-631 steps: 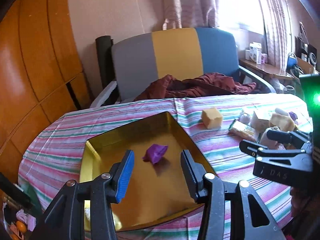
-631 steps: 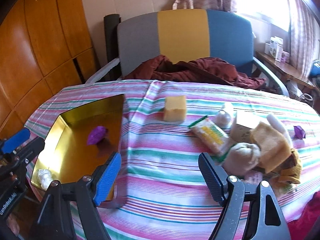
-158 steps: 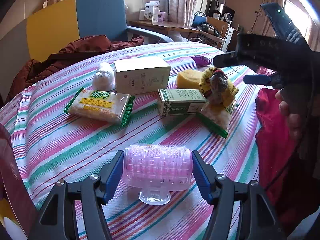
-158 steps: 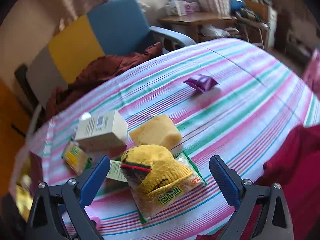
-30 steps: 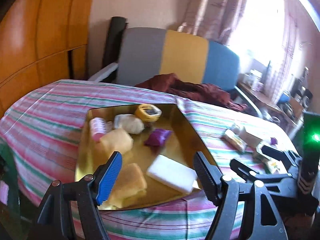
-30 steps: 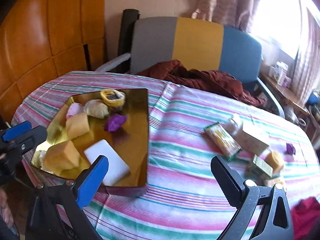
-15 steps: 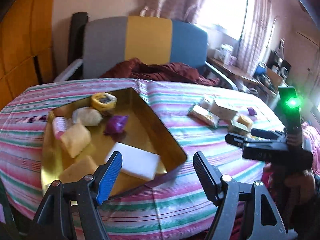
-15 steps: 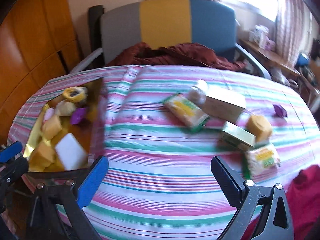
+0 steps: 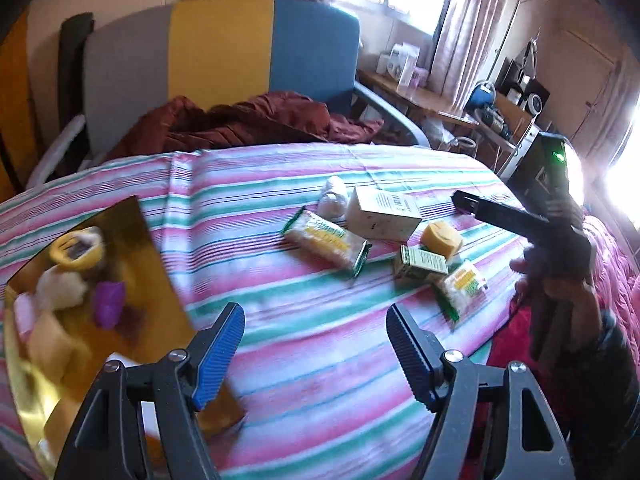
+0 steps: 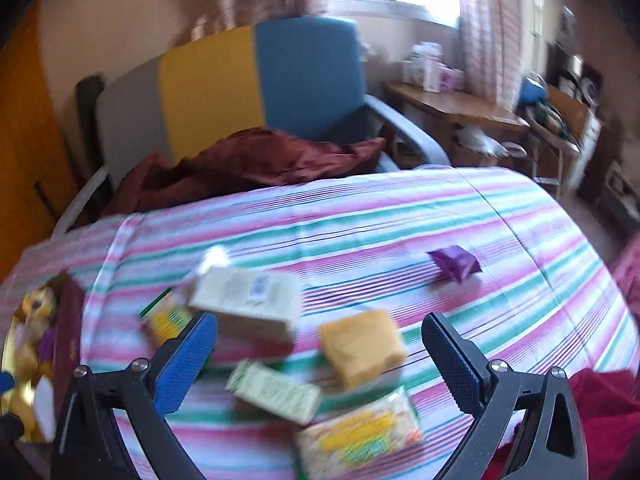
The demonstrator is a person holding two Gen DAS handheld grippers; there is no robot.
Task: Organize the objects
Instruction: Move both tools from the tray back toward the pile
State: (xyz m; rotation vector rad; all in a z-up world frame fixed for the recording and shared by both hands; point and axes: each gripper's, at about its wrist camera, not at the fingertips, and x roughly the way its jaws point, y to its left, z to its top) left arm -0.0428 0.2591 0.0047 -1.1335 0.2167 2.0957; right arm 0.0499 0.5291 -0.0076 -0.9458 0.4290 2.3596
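- Table edge: striped tablecloth [image 9: 304, 320] curves off at the near and right sides; wide bare cloth between the gold tray [image 9: 24, 400] on the left and the loose items on the right.
- Chair [image 9: 224, 52] sits behind the far edge, red cloth [image 9: 248, 120] piled on the seat.
- Left gripper [image 9: 314, 350]: released, jaws spread wide, nothing between them, over bare cloth just right of the tray.
- Right gripper [image 10: 320, 360]: jaws spread wide, nothing gripped; green box [image 10: 276, 390] and yellow sponge [image 10: 362, 346] lie on the cloth below the gap. Person's hand [image 9: 560, 276] holds it.
- Tray contents: yellow ring-shaped thing [image 9: 76, 248], white wad [image 9: 60, 288], purple packet [image 9: 108, 304], pale blocks, all blurred.
- Still on the cloth: white box [image 9: 380, 212], two snack packs [image 9: 326, 242] [image 9: 462, 286], white lump [image 9: 334, 198], second purple packet [image 10: 456, 262] well apart toward the right edge.
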